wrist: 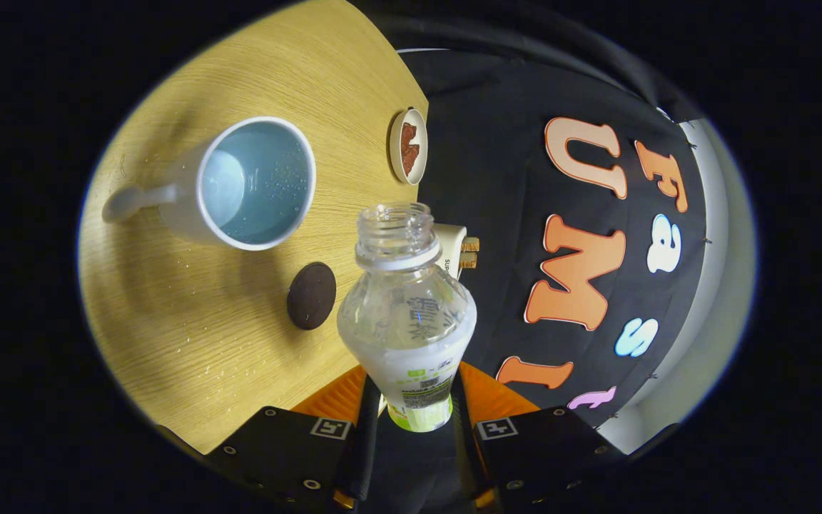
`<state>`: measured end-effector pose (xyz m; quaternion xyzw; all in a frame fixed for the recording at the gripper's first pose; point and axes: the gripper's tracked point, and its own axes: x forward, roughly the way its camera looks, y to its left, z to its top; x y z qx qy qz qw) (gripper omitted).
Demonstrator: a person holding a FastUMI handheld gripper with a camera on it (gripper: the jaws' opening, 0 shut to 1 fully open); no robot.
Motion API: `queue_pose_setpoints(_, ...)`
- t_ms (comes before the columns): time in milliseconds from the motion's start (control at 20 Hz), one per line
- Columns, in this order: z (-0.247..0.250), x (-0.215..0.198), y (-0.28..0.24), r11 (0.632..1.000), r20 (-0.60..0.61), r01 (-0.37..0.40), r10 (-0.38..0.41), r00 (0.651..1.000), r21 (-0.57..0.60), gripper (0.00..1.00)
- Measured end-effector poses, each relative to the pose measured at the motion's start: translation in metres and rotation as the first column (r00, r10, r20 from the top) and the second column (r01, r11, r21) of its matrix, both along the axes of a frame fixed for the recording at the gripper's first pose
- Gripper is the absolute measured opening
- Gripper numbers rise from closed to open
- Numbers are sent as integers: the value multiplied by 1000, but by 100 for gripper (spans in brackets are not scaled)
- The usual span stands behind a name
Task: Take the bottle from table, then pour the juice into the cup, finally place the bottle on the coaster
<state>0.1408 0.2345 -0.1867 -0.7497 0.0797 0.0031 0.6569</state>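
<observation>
Gripper view, grip: We saw our gripper [411, 417] clamped on the clear plastic bottle with a white and green label [411, 321], both fingers pressing on its labelled lower body.
Gripper view, bottle: It lay along the fingers with its uncapped mouth pointing away from us, held in the air and tipped relative to the table. We could not tell whether any liquid remained inside.
Gripper view, cup: The white mug with a pale blue inside [250, 184] stood on the round light wooden table [190, 335], well to one side of the bottle mouth, handle turned away from it. Droplets speckled its inner wall; we could not judge its fill level.
Gripper view, coaster: The small dark round coaster [311, 295] lay bare on the table between the mug and the bottle.
Gripper view, other things: A small white dish holding something brown [408, 146] sat at the table's far edge.
Step in hand, our judgement: With the mouth clear of the mug, we judged the bottle should next go to the coaster.
How to do it well: We would bring the bottle upright first, centre its base over the coaster, lower it until it sat flat, and only then release.
</observation>
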Motion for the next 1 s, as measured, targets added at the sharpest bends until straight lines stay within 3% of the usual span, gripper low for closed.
queue_pose_setpoints(1000,8,2,-4,994,-6,-35,34,999,-102,49)
